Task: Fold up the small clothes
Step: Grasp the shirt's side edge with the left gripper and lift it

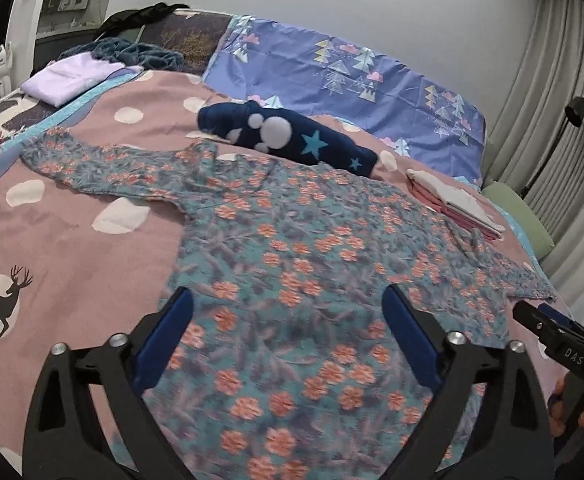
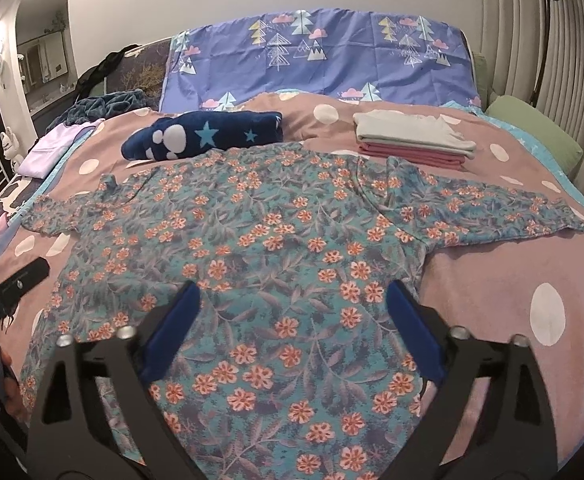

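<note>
"DAS" in white on right claw (image 1: 531, 316) body.

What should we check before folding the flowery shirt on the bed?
1. Shirt lies flat on the bed, both sleeves spread: ok.
2. Left tool open, nothing pinched: ok.
3. Right tool open, nothing pinched: ok.
4. Both tools over the shirt's near part: ok.
5. Navy star cloth touches or overlaps the shirt's far edge, may get in the way: not ok.
6. Folded pile clear of the right sleeve: cannot tell.
</note>
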The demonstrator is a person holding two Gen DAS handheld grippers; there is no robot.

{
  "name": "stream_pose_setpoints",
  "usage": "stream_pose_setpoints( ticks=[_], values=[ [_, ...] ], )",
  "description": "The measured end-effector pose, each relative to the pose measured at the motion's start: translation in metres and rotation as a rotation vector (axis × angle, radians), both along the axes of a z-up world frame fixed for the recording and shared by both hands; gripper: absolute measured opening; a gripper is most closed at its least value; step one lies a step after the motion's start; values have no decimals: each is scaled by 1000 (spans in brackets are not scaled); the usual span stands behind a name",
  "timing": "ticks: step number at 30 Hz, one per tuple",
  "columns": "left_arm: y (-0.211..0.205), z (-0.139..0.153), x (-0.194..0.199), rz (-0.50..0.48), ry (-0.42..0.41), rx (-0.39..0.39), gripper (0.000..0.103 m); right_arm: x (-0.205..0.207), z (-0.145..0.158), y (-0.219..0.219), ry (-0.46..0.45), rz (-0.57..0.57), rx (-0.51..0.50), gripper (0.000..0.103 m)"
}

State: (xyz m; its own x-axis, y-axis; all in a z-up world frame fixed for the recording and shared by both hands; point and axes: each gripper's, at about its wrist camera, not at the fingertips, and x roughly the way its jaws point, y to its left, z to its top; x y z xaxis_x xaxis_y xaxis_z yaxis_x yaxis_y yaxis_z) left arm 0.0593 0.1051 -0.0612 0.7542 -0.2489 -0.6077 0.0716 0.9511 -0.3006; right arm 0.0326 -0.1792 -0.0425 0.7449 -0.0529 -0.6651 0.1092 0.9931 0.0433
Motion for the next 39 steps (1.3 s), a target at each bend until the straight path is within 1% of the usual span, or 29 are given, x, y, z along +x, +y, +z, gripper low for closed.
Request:
stream_pose_setpoints(
  ticks=[1,3,4,5,6,8,10,11,13,15,18,19,20,21,22,24,25,26,28,31,32,33,34,36,37,39],
  values=[
    [10,-4,4,11,15,-24,85,2,-3,-3,13,-8,9,79],
    [24,-8,8,32,35,-55,81,6,-8,-9,36,-23,29,60],
    [30,-11,10,44,42,-65,77,8,-9,-11,43,-26,36,55],
    [39,-13,13,58,45,-71,75,10,-11,-13,54,-28,45,48],
    [45,-14,15,65,45,-73,72,12,-13,-14,60,-28,50,44],
    [63,-17,25,89,48,-89,67,15,-16,-15,65,-25,52,41],
    [83,-22,36,119,60,-122,61,17,-17,-15,65,-10,58,41],
    [99,-26,45,148,71,-151,60,18,-18,-16,64,-6,63,41],
    [130,-36,64,210,96,-204,60,19,-20,-19,63,-2,72,41],
    [167,-48,83,285,123,-278,60,21,-21,-21,63,-5,71,41],
    [223,-64,114,377,148,-414,60,24,-23,-24,68,-14,66,46],
    [232,-67,120,397,151,-428,60,25,-24,-26,68,-18,65,47],
    [249,-73,130,446,158,-447,60,27,-25,-27,70,-26,62,47],
    [260,-77,137,475,167,-463,60,29,-26,-28,73,-32,60,49],
    [274,-83,147,510,181,-495,60,31,-27,-29,76,-37,61,50],
    [293,-93,161,574,197,-528,60,36,-29,-31,84,-49,66,50],
    [303,-97,167,613,186,-538,60,38,-30,-31,88,-52,68,50],
    [309,-97,172,632,169,-545,60,40,-31,-31,93,-52,72,50],
    [320,-94,185,685,142,-533,60,45,-31,-30,95,-48,76,50],
    [333,-92,202,753,133,-495,59,47,-28,-26,81,-34,68,52],
    [338,-91,208,777,124,-478,54,48,-27,-25,74,-33,62,54],
    [342,-89,210,791,121,-462,36,48,-26,-26,69,-33,57,56],
    [345,-89,215,780,109,-462,3,49,-25,-26,65,-35,51,56],
    [344,-85,216,753,78,-492,2,50,-25,-29,61,-43,50,57],
    [336,-74,216,722,36,-482,2,51,-26,-31,61,-51,52,58],
    [309,-49,217,626,-26,-428,2,53,-28,-35,64,-64,60,58]
  ],
)
